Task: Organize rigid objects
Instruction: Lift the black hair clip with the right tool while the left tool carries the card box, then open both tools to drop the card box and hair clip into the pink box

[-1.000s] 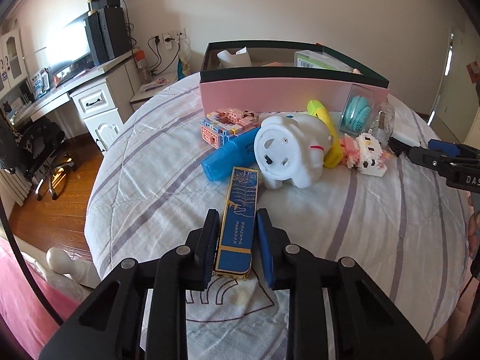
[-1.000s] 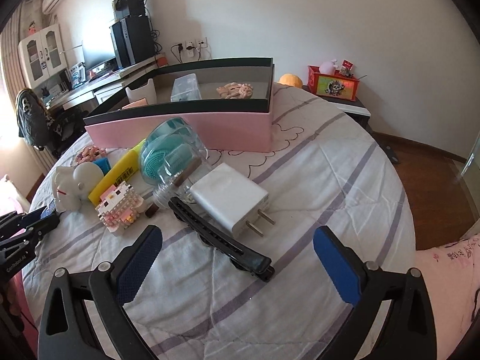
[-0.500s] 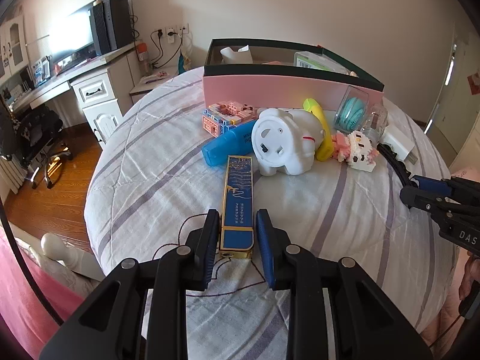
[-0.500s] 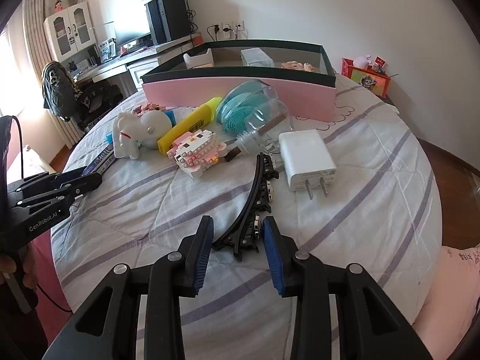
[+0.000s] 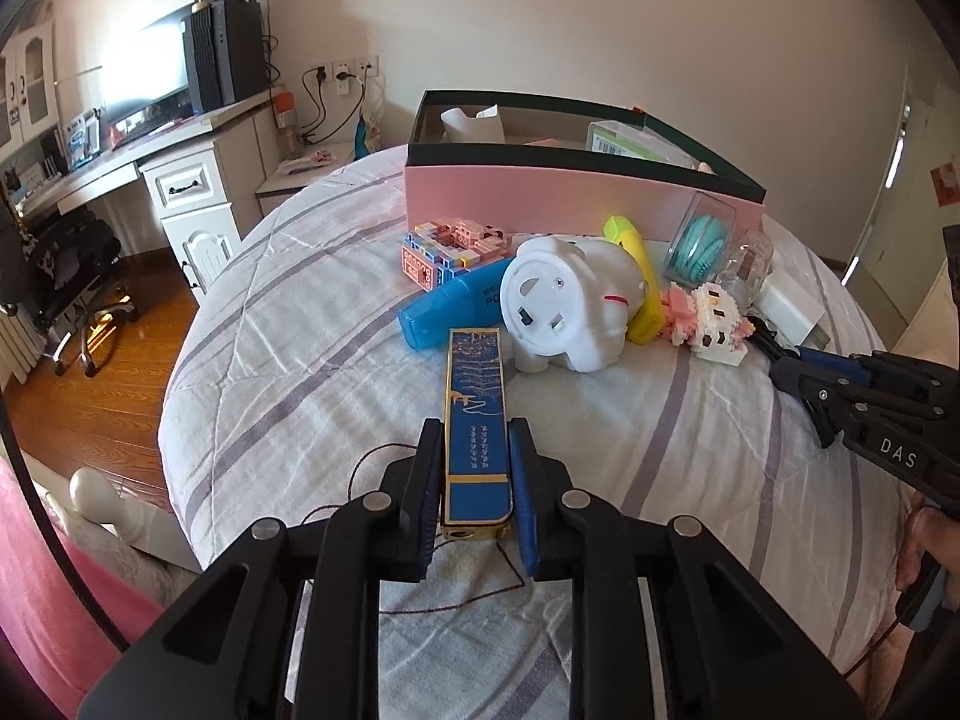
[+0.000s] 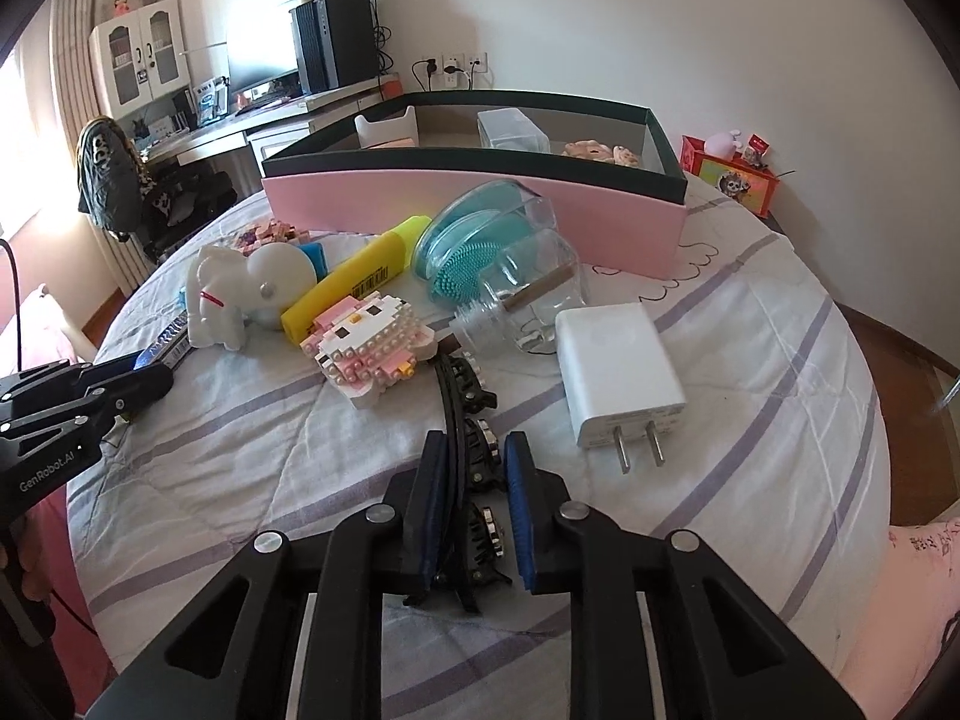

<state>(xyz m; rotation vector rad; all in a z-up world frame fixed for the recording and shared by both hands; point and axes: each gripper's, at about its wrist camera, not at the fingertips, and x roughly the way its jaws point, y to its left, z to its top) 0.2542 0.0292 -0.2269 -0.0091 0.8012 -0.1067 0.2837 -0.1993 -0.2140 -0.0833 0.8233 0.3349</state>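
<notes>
From my left wrist, my left claw [image 5: 474, 480] still clamps the blue box [image 5: 476, 420] lying on the bed [image 5: 288, 372], while from my right wrist, my right claw [image 6: 474, 498], wide open a second ago, now pinches the black hair clip [image 6: 465, 420] beside the white charger [image 6: 618, 372].
</notes>
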